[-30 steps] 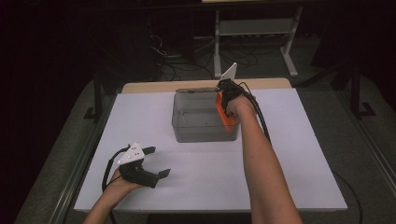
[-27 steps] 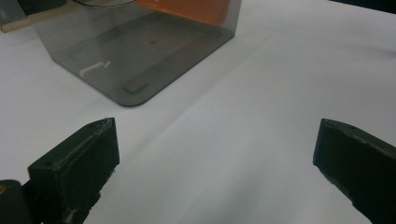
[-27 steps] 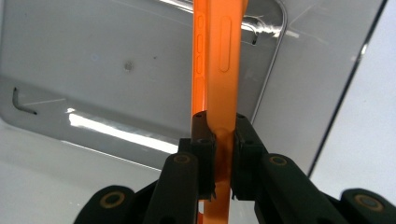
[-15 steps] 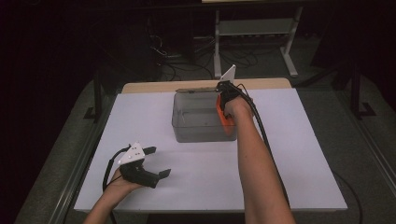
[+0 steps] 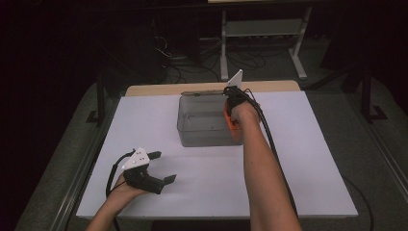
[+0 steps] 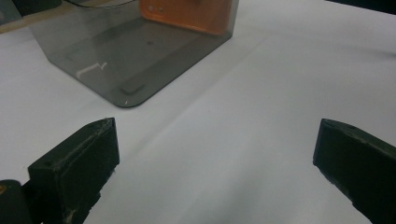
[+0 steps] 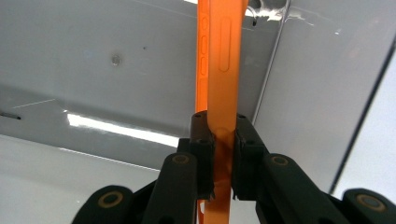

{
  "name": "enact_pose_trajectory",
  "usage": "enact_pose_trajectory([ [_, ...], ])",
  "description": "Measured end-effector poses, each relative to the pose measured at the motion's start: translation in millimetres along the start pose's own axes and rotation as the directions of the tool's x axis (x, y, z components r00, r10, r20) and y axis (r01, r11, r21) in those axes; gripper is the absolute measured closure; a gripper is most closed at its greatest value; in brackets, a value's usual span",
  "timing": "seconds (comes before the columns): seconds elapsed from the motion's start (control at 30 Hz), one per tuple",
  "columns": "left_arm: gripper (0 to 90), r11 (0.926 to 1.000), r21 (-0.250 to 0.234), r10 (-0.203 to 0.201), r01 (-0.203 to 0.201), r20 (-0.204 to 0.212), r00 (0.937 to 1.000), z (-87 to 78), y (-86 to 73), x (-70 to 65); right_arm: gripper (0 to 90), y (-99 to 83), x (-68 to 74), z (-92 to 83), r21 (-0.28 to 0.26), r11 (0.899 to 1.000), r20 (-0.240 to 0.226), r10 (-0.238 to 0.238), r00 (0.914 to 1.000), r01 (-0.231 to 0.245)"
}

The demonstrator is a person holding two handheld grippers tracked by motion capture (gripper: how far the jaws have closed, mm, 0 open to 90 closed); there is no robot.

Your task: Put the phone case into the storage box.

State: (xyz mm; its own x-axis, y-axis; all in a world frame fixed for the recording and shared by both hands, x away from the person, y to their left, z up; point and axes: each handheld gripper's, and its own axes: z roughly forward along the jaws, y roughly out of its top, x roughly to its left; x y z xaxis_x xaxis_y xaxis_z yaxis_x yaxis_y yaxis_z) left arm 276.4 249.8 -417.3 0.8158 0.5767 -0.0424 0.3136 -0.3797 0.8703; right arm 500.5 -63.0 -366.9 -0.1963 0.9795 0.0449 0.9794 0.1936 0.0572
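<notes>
A flat orange case stands on edge inside a translucent grey bin at the middle back of the white table. My right gripper is shut on the case's thin edge and points down into the bin by its right wall; from above it sits at the bin's right side. The case shows orange through that wall. My left gripper lies near the front left of the table, jaws wide open with nothing between them. Ahead of it I see the bin with the orange case inside.
The white tabletop spreads bare around the bin. A wooden strip runs along the far edge. Behind the table stand a white metal rack and cables on the dark floor. A black cable trails along the right forearm.
</notes>
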Motion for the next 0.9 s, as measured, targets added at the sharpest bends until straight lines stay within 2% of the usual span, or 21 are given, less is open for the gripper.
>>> enact_pose_trajectory([
  [0.63, 0.0, 1.0000, -0.002, 0.001, -0.001, 0.003, 1.0000, 0.4, 0.2, -0.3, 74.5, -0.8, -0.1, -0.5, -0.001, 1.000, 0.009, -0.016, 0.9998, 0.016],
  [0.9, 0.0, 1.0000, 0.001, 0.004, -0.004, 0.002, 1.0000, 0.7, 0.2, -0.3, 71.8, 0.5, -1.1, -11.9, -0.026, 0.999, 0.024, -0.029, 0.9993, 0.030],
])
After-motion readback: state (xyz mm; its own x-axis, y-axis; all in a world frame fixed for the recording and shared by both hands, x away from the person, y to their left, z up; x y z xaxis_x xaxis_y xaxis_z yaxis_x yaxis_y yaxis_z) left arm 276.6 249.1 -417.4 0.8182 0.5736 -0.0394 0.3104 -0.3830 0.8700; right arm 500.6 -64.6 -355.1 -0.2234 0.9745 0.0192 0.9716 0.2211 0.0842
